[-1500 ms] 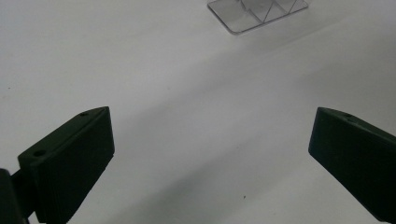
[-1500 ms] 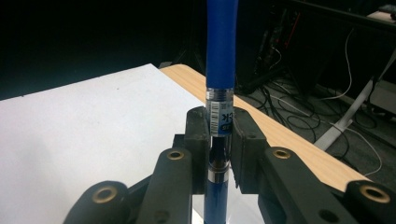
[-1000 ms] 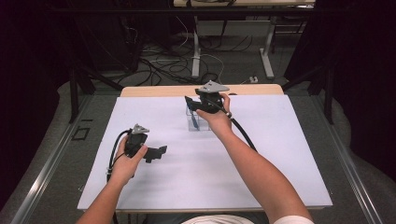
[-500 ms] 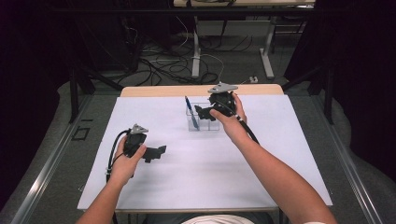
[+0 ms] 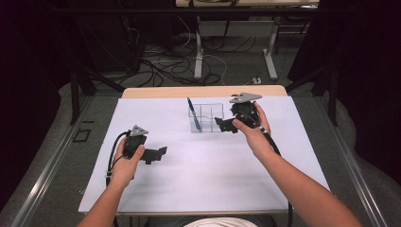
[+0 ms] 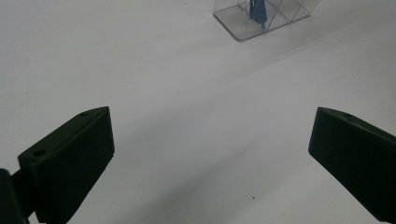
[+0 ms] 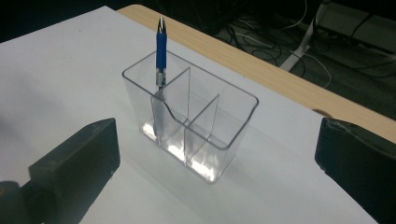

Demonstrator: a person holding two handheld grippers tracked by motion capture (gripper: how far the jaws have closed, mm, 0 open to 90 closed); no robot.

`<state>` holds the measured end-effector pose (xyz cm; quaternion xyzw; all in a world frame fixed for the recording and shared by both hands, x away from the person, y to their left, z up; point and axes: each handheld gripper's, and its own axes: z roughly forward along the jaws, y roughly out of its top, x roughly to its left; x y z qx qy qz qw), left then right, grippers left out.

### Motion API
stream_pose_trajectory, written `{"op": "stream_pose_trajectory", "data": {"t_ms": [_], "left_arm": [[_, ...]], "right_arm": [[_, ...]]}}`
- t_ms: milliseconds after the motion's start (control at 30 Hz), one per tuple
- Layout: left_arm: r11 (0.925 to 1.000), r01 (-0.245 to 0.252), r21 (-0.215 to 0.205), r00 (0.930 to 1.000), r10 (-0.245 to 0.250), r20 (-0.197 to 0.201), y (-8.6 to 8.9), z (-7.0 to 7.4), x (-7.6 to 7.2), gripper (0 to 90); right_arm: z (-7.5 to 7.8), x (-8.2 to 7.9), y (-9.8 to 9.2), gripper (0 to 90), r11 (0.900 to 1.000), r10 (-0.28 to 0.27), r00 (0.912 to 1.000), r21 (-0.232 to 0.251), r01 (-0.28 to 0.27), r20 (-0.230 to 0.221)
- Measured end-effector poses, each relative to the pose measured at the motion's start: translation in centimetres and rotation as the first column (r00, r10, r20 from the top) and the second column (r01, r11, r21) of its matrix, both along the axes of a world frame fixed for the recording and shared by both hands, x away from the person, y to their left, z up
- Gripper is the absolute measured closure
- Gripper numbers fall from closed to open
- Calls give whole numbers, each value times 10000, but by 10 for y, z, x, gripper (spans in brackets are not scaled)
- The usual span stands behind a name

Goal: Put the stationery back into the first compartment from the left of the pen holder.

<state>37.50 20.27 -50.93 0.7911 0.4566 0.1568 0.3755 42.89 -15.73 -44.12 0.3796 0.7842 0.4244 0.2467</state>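
Note:
A clear plastic holder [image 5: 208, 118] with several compartments stands at the far middle of the white table. A blue pen [image 5: 194, 113] leans upright in its left compartment. My right gripper [image 5: 225, 125] hovers just right of the holder and points at it, open with nothing between the jaws. In the right gripper view the holder [image 7: 196, 126] and pen [image 7: 161, 51] sit ahead of my right gripper [image 7: 217, 140]. My left gripper [image 5: 157, 155] rests low at the near left, open and empty. The left gripper view looks past the wide-open left gripper [image 6: 210, 130] to the holder [image 6: 275, 18] far ahead.
The white sheet [image 5: 203, 179] covers most of the table, and a wooden edge strip [image 5: 165, 91] shows at the back. Cables and desk legs [image 5: 198, 52] lie on the floor beyond. Black cables trail from both grippers along the forearms.
My right gripper has drawn back to the right, away from above the holder. The pen now stands free in the holder. The left gripper has stayed put.

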Motion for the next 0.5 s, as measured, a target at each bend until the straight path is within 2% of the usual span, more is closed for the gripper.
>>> {"op": "stream_pose_trajectory", "data": {"t_ms": [133,233,333,400,433,500], "left_arm": [[10000,-30,16,9999,30,134,0,1,0,3],[9999,1,105,10000,-1,37,1,1,-1,3],[9999,10,126,10000,-11,59,1,1,0,3],[9998,-31,171,9997,27,225,2,1,0,3],[9998,35,180,10000,-37,91,3,2,-1,3],[9998,2,195,9999,-4,133,4,3,-1,3]], "right_arm": [[-4,-8,-13,0,9998,-187,9994,94,190,-306],[-9,-15,-24,0,9979,-591,9965,222,605,-595],[-16,-22,-36,0,9956,-858,9939,320,882,-693],[-20,-25,-44,0,9948,-891,9920,415,931,-899],[-22,-27,-48,0,9940,-948,9905,449,996,-1000],[-26,-31,-57,0,9924,-1061,9884,500,1120,-1082]]}}
